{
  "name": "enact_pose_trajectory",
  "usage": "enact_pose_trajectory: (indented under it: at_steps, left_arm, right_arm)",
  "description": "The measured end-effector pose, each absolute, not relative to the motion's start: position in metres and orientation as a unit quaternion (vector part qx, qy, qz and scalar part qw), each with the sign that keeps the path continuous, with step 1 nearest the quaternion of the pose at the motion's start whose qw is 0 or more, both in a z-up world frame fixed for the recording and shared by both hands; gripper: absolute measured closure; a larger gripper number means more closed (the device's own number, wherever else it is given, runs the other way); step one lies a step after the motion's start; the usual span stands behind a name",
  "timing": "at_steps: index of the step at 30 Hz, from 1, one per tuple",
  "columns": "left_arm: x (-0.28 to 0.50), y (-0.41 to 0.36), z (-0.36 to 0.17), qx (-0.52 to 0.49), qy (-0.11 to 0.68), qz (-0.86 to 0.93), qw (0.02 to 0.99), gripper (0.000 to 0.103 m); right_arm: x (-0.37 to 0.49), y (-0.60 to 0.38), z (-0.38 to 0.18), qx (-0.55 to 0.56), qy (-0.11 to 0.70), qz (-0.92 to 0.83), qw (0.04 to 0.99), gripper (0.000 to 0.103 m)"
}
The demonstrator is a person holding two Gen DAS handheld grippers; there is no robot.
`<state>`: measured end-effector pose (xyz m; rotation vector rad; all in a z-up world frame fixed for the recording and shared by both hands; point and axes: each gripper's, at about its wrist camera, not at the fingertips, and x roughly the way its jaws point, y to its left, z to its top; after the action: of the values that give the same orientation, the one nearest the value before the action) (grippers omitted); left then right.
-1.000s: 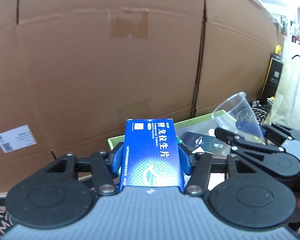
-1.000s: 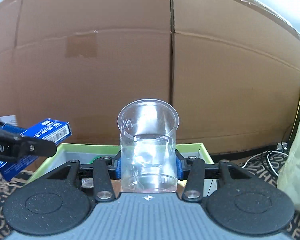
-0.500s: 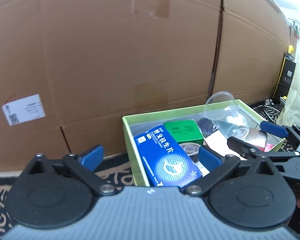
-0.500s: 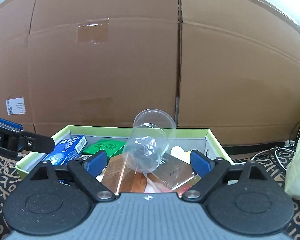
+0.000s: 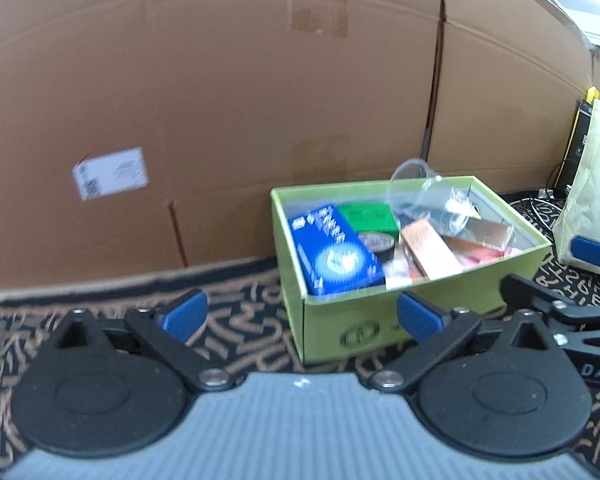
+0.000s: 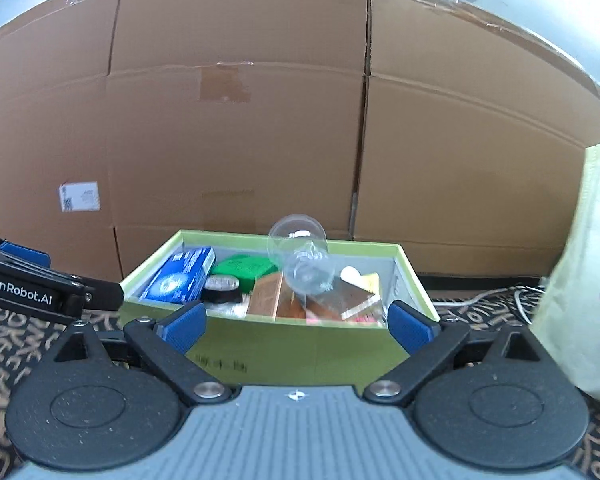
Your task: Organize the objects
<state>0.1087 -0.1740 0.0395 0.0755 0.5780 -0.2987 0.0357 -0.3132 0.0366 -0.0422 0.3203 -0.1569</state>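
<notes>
green box [image 6: 284, 344] top open | cardboard wall [image 6: 236, 140] directly behind | bag [image 6: 580, 300] right

"GenRobot.AI" on left gripper [image 6: 52, 294] arm; "DAS" on right gripper [image 5: 598, 371] arm; other labels unreadable.

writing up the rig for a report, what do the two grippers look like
Both match: left gripper and right gripper have blue finger pads, black linkage arms with silver pivot screws, round black discs and a ribbed grey body. White "GenRobot.AI" lettering marks the left one's side.
</notes>
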Motion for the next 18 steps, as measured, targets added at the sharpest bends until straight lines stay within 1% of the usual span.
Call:
enact_pose_trajectory:
  at_steps: [4, 10, 18]
  left_arm:
    - [0.081, -0.164, 0.033, 0.028, 0.285, -0.134, 0.949, 0.0]
    - [0.045, -0.164, 0.029, 0.055, 0.274, -0.125, 0.952, 0.0]
    - [0.028, -0.163, 0.026, 0.05, 0.287, -0.124, 0.949, 0.0]
  right_arm:
    - [0.015, -0.307, 0.032, -0.02, 0.178, -0.109, 0.978, 0.002]
    - [-0.006, -0.301, 0.026, -0.007, 0.191, -0.125, 0.974, 0.002]
    - [-0.017, -0.292, 0.022, -0.02, 0.198, -0.137, 0.97, 0.002]
